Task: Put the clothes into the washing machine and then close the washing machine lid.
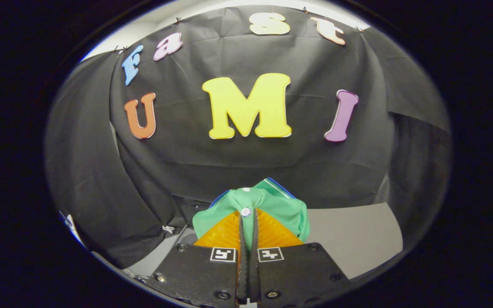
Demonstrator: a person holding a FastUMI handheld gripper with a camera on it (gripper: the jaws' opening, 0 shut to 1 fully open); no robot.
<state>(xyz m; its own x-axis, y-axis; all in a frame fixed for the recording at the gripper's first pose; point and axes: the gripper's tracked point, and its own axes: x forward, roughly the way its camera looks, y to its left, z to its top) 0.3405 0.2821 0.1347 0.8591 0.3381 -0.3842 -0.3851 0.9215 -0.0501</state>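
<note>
A green garment [272, 205] with a white button and blue-and-white trim is bunched up between and over my fingers. My gripper [248, 222] is shut on it, the two fingers pressed nearly together with a fold of the cloth pinched between them. The garment hangs lifted in front of the booth's black cloth wall. It drapes over the fingertips and hides whatever lies directly beyond them. A dark edge [195, 205] shows just behind the garment on the left; I cannot tell what it is.
A grey tabletop [357, 239] spreads to the right of the fingers and a narrower grey strip [161, 256] to the left. The black cloth wall [246, 167] stands close behind. A small white object [168, 229] lies at the cloth's foot on the left.
</note>
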